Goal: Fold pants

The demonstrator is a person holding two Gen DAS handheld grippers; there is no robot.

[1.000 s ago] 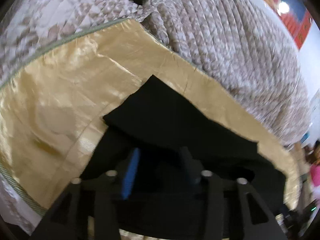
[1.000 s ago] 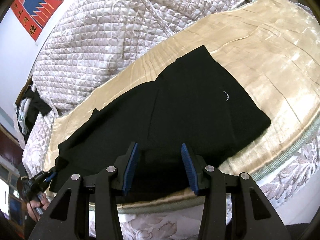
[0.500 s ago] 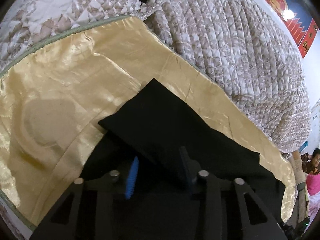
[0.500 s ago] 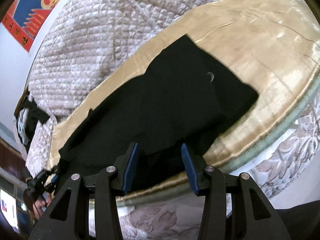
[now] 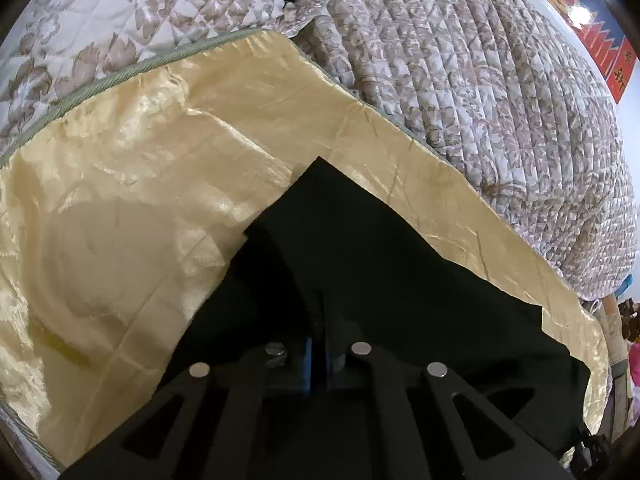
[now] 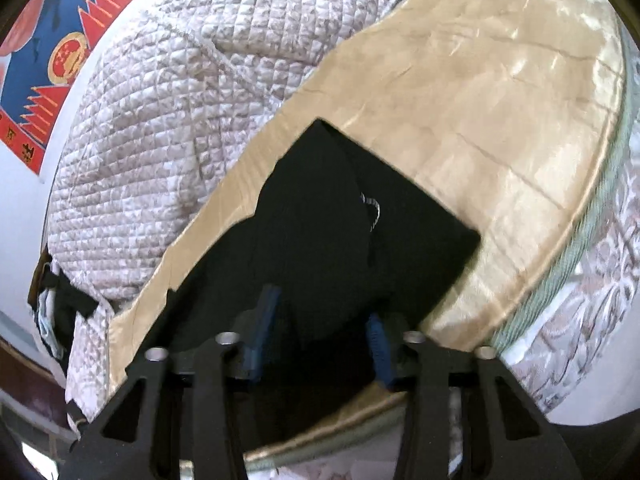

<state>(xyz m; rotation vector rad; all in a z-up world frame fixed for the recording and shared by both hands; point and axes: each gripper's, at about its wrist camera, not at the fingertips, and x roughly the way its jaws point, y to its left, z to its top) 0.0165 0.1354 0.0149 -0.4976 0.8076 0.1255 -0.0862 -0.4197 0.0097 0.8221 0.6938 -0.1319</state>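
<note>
Black pants (image 5: 360,264) lie flat on a gold satin cloth (image 5: 120,216) spread over the bed. My left gripper (image 5: 318,360) is shut on the pants' near edge, and a fold of black fabric rises between its blue pads. In the right wrist view the pants (image 6: 340,216) show a small white logo. My right gripper (image 6: 320,340) is open, its blue pads (image 6: 378,350) down over the pants' near edge with fabric between them. The gold cloth also shows in the right wrist view (image 6: 500,128).
A quilted floral bedspread (image 5: 480,80) is bunched behind the cloth and also shows in the right wrist view (image 6: 160,120). A green corded bed edge (image 6: 580,272) runs along the right. A red and blue poster (image 6: 52,48) hangs on the wall. Dark clothing (image 6: 60,304) lies at the far left.
My left gripper has closed on the pants' edge. My right gripper has moved in low over the pants' near edge and stays open.
</note>
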